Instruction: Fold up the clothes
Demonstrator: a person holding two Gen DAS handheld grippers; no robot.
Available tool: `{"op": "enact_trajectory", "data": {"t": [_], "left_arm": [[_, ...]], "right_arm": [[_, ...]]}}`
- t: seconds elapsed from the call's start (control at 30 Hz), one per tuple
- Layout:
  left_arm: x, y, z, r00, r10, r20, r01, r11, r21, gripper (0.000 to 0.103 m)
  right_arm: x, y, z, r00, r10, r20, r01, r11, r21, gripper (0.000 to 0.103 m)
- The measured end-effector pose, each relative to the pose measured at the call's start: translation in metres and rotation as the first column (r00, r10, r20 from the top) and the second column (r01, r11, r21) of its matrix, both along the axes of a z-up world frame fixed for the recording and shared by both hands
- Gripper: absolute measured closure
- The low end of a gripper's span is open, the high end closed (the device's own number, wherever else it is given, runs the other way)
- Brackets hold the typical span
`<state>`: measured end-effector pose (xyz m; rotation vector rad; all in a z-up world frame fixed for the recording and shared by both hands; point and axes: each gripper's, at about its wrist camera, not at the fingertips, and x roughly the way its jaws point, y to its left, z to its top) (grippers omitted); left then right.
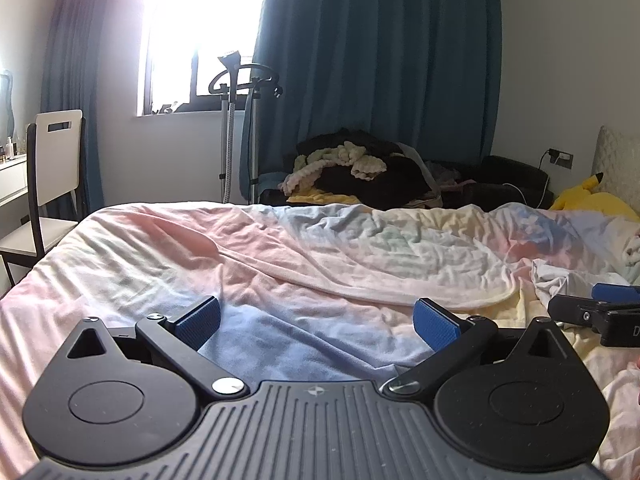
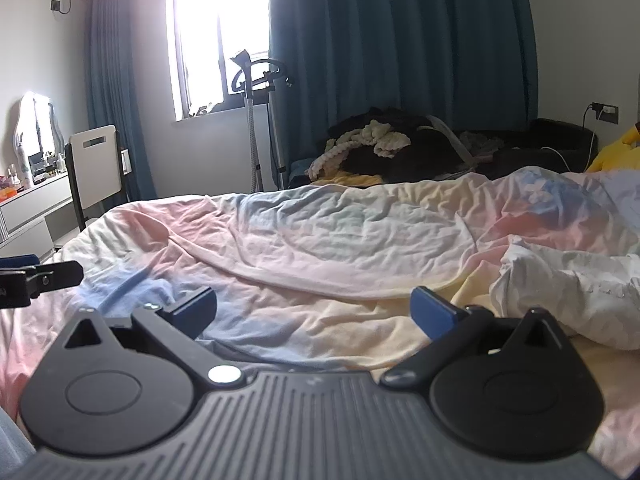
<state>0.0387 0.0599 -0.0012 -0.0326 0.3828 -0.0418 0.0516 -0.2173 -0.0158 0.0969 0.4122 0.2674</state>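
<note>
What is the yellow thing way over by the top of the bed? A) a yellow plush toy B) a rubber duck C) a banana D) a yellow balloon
A: the yellow plush toy lies at the far right of the bed, soft and rounded, with a black-tipped ear sticking up.

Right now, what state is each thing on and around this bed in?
Left tool: open, holding nothing, low over the bed.
Right tool: open, holding nothing.
White garment: crumpled, unfolded, on the bed at the right.
Bedspread: wrinkled, spread over the bed.
Clothes pile: heaped, unfolded, beyond the bed.
Curtains: partly drawn, the window uncovered.
Chair: upright, unoccupied.
</note>
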Motion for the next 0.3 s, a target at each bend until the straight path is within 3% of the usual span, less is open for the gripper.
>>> {"op": "enact_trajectory", "data": {"t": [0.3], "left_arm": [[0.0033,-0.0040,-0.0045,1.000,-0.006,-0.021,0.006,1.000,0.016,0.000]], "right_arm": [[0.0009,-0.0017,-0.0007,1.000,0.006,-0.003,-0.006,1.000,0.000,0.000]]}}
